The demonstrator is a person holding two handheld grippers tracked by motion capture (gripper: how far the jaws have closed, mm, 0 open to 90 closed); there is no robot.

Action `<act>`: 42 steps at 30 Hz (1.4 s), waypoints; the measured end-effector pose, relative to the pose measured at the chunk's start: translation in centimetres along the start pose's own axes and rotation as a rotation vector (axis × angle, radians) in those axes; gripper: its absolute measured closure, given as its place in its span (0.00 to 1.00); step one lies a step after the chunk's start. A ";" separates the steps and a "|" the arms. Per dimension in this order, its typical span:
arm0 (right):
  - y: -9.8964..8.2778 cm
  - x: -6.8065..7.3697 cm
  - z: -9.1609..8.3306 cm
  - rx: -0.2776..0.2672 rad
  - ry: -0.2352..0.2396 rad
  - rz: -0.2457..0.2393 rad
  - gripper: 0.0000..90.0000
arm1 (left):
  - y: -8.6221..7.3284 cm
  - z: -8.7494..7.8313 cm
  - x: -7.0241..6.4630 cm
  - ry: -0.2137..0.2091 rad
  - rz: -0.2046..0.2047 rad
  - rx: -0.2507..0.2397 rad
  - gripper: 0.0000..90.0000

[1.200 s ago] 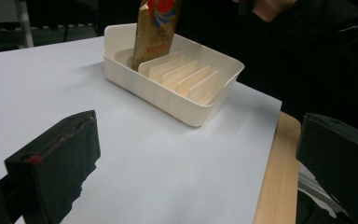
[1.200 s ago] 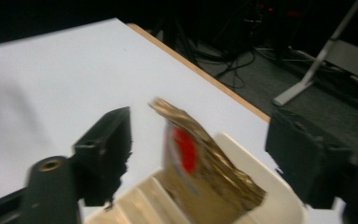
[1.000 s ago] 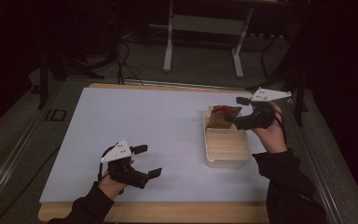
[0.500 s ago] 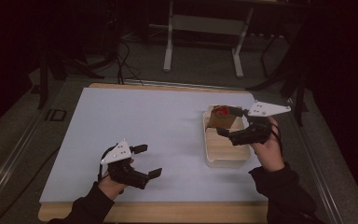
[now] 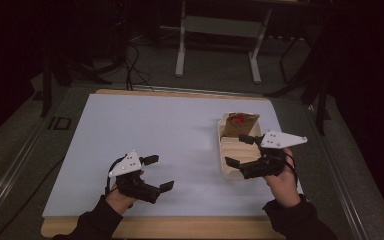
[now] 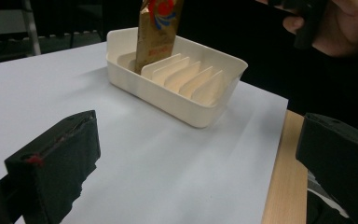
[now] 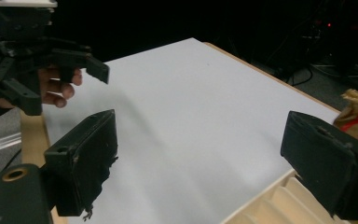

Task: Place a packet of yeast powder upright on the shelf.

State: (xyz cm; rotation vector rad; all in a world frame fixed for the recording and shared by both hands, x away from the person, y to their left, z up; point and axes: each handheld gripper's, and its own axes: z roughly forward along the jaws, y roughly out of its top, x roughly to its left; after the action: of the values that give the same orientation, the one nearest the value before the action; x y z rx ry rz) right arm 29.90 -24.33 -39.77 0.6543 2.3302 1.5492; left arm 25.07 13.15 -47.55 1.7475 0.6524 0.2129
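Both forearms, in dark sleeves, come in over the near edge of the table (image 5: 180, 150). The left gripper (image 5: 156, 172) sits low near the near-left corner, held in the left hand (image 5: 122, 192), its jaws spread wide apart with nothing between them. The right gripper (image 5: 240, 150) hangs toward the near-right part of the table, gripped by the right hand (image 5: 280, 180), jaws likewise gaping and empty, pointing leftward.

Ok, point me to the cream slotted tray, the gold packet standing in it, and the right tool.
cream slotted tray (image 6: 182, 105): left gripper view, on its near outer wall.
gold packet (image 6: 154, 32): left gripper view, on its printed front face.
right tool (image 5: 244, 150): high view, midway between its open jaw tips.
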 end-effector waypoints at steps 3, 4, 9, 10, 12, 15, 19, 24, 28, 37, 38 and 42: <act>-0.6 1.0 0.1 -0.008 -0.005 -0.008 0.12 | 0.0 0.0 0.0 -0.002 0.001 0.003 0.00; -0.8 1.4 0.2 0.000 -0.013 -0.019 0.12 | 0.0 0.0 -0.1 -0.002 0.003 0.004 0.00; -2.1 2.6 0.7 0.034 -0.006 -0.032 0.12 | 0.0 0.0 -0.1 -0.002 0.005 0.003 0.00; -2.3 2.8 0.7 0.038 -0.006 -0.029 0.12 | 0.0 0.0 -0.1 -0.002 0.004 0.003 0.00; -2.8 3.1 0.7 0.037 -0.008 -0.030 0.12 | 0.0 -0.1 -0.1 0.001 0.010 -0.003 0.00; -3.6 3.6 0.7 0.036 -0.017 -0.022 0.12 | -0.1 -0.1 -0.2 0.005 0.037 -0.024 0.00; -4.4 4.2 0.6 0.036 -0.021 -0.014 0.12 | -0.1 -0.1 -0.3 0.000 0.048 -0.031 0.00; -5.3 4.7 0.2 0.033 -0.014 0.017 0.12 | -0.1 -0.1 -0.3 -0.001 0.042 -0.026 0.00; -5.9 5.1 -0.1 0.048 -0.025 0.007 0.12 | -0.1 0.0 -0.3 -0.004 0.040 -0.021 0.00; -7.3 5.1 -0.7 0.058 -0.042 -0.022 0.12 | -0.3 0.0 -0.2 -0.003 0.036 -0.016 0.00; -7.4 5.1 -0.7 0.061 -0.042 -0.018 0.12 | -0.3 0.0 -0.3 -0.003 0.037 -0.016 0.00; -7.8 5.2 -0.8 0.072 -0.036 -0.005 0.12 | -0.4 0.1 -0.3 -0.002 0.041 -0.011 0.00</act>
State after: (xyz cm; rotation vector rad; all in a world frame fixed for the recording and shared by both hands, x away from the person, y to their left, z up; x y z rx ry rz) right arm 23.35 -24.87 -46.45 0.6868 2.3680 1.4451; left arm 24.75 13.01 -47.88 1.7513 0.6135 0.2420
